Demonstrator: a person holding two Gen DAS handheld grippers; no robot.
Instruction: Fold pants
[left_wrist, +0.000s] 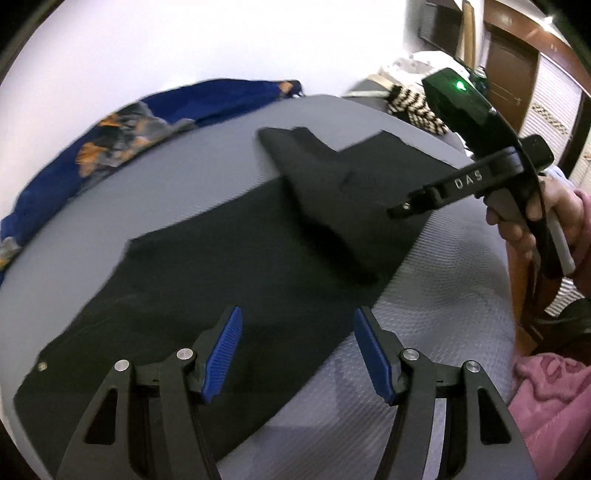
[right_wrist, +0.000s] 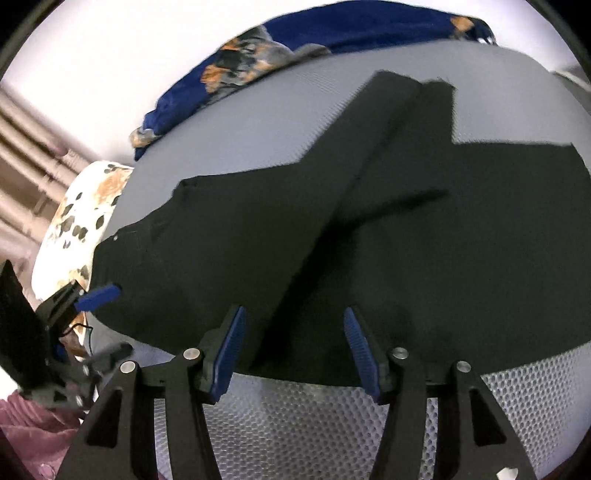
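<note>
Black pants (left_wrist: 229, 266) lie on a grey mesh mattress (left_wrist: 436, 332), one leg folded across the other towards the far side. The same pants fill the right wrist view (right_wrist: 388, 229). My left gripper (left_wrist: 297, 354) is open with blue pads, empty, hovering over the pants' near edge by the waist end. My right gripper (right_wrist: 293, 350) is open and empty, above the pants' near edge. The right gripper also shows from the side in the left wrist view (left_wrist: 397, 211), over the folded leg. The left gripper's blue pad shows in the right wrist view (right_wrist: 98, 297).
A blue, orange and grey blanket (left_wrist: 96, 147) lies along the mattress's far edge by the white wall. A spotted pillow (right_wrist: 74, 225) lies at one end. A striped cloth (left_wrist: 413, 107) and wooden doors are at the other end. Pink fabric (left_wrist: 554, 406) is at the near side.
</note>
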